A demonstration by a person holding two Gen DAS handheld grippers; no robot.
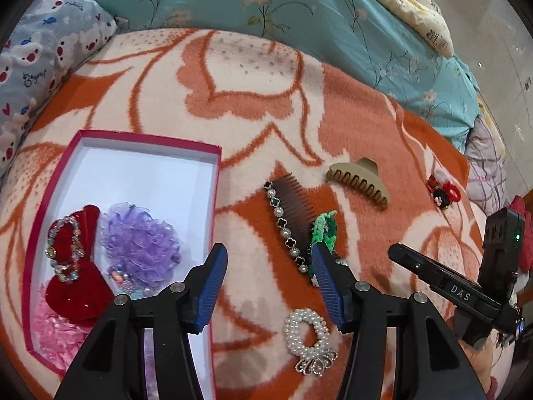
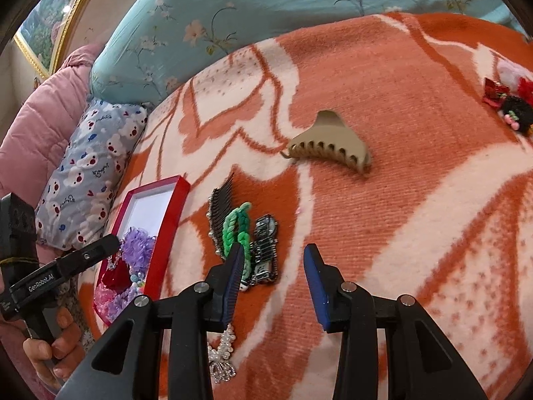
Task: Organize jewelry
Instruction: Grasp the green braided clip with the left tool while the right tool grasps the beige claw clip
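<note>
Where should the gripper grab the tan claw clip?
Probably from above, across the humped back of the claw clip. It lies on its side on the blanket, teeth row along one edge, with bare space around it. The raised handle end sticks up, so the open right gripper could pinch there.

Bed with an orange blanket, quilts and a pillow in a pale-walled room

An orange-and-cream blanket [image 1: 253, 76] with a large flower pattern covers the bed and serves as the landmark. Behind the blanket lies a teal quilt [image 1: 233, 0] printed with pale blossoms and thin stems. At the blanket's left edge rests a grey-blue pillow [image 2: 90, 170] printed with white bears and red hearts; beyond that pillow is a padded pink quilt [image 2: 43, 120]. On the pale wall [image 2: 96, 23] above the pink quilt hangs a gold-framed picture [image 2: 50, 20]. Past the teal quilt sits a cream cartoon-print cushion [image 1: 409, 3]. To the blanket's right is a light, glossy tiled surface [image 1: 499, 63].
</note>
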